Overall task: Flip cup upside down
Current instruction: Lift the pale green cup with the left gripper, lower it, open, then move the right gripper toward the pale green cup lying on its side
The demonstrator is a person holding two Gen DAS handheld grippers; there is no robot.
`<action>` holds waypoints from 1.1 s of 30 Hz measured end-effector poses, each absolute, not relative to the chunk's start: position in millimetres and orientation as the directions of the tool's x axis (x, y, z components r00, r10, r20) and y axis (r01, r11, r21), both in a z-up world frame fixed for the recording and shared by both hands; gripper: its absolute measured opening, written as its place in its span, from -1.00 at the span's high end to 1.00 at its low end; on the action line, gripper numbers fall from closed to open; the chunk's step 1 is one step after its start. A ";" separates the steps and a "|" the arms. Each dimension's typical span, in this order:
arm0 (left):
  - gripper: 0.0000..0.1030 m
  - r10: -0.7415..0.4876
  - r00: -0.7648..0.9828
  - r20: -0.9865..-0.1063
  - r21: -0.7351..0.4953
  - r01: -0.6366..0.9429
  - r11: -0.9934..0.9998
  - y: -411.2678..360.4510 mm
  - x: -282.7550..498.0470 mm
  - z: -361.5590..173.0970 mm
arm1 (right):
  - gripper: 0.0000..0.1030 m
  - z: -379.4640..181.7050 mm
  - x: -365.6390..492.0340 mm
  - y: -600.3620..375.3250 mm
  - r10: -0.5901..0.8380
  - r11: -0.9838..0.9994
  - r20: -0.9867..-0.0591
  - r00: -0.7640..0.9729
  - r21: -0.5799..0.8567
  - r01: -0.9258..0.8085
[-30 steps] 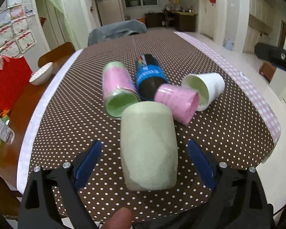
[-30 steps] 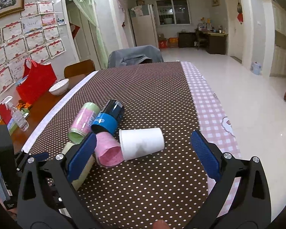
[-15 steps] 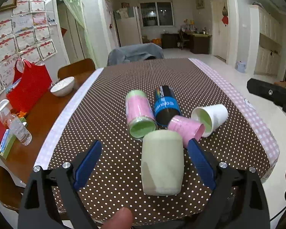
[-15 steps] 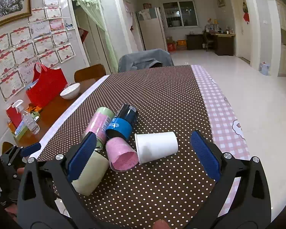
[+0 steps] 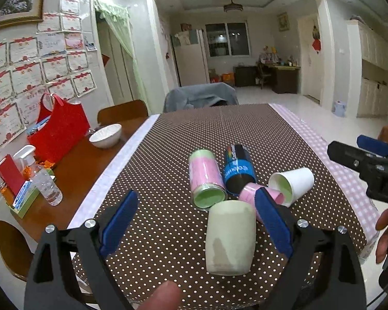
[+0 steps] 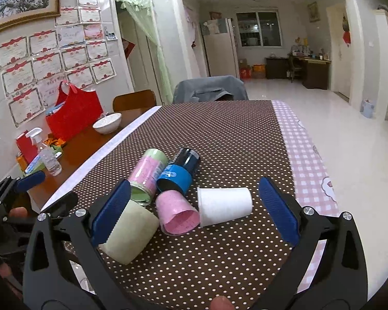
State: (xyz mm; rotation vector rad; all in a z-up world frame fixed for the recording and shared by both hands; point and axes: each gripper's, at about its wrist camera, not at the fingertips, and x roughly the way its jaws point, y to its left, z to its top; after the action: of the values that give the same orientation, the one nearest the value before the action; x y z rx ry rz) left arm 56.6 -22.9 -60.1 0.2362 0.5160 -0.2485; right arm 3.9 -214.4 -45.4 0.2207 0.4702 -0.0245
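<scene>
Several cups lie on their sides on the brown dotted tablecloth (image 5: 168, 170). Nearest is a pale green cup (image 5: 229, 237), base toward me; it also shows in the right wrist view (image 6: 132, 232). Behind it lie a pink-and-green cup (image 5: 205, 180), a blue-and-black cup (image 5: 238, 171), a pink cup (image 5: 251, 193) and a white cup (image 5: 292, 183). My left gripper (image 5: 196, 222) is open and empty, above the table before the pale green cup. My right gripper (image 6: 194, 211) is open and empty, above the pink cup (image 6: 178, 214) and white cup (image 6: 223, 205).
On the bare wooden table (image 5: 72, 170) at the left stand a white bowl (image 5: 105, 135), a red bag (image 5: 58, 131) and a spray bottle (image 5: 42, 180). A grey-draped chair (image 5: 200, 98) stands at the far end. The table's pink checked edge (image 6: 305, 155) runs along the right.
Both grippers have pulled back and risen from the cups, so the cups look smaller and lower. The cups have not moved. Both grippers stay open.
</scene>
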 end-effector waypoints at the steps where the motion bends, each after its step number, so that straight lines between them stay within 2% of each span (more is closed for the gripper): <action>1: -0.75 -0.174 0.845 -0.505 0.157 0.288 0.945 -21.8 55.5 -58.5 | -0.88 -44.1 3.2 -214.0 0.025 0.976 -0.448 0.894 0.206 0.076; 4: -0.75 -0.188 0.855 -0.484 0.137 0.286 0.948 -16.9 50.4 -52.0 | -0.88 -37.8 -1.2 -213.5 -0.007 0.975 -0.426 0.904 0.197 0.101; 20: -0.75 -0.193 0.894 -0.405 0.098 0.252 0.963 -6.9 34.1 -27.6 | -0.88 -21.3 -9.9 -198.9 0.110 0.978 -0.367 0.924 0.203 -0.036; 29: -0.75 -0.167 0.910 -0.379 0.075 0.210 0.975 3.6 34.5 -23.2 | -0.88 -16.7 -6.7 -186.9 0.158 0.981 -0.349 0.924 0.166 -0.105; 33: -0.75 -0.142 0.919 -0.367 0.061 0.176 0.982 12.9 37.8 -24.0 | -0.88 -15.7 2.0 -177.5 0.227 0.973 -0.331 0.916 0.108 -0.202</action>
State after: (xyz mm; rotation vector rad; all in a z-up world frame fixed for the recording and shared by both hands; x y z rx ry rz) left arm 37.8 12.9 -24.0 0.0932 0.3695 -0.1639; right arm 2.0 -177.5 -15.7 0.0716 0.3494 0.2211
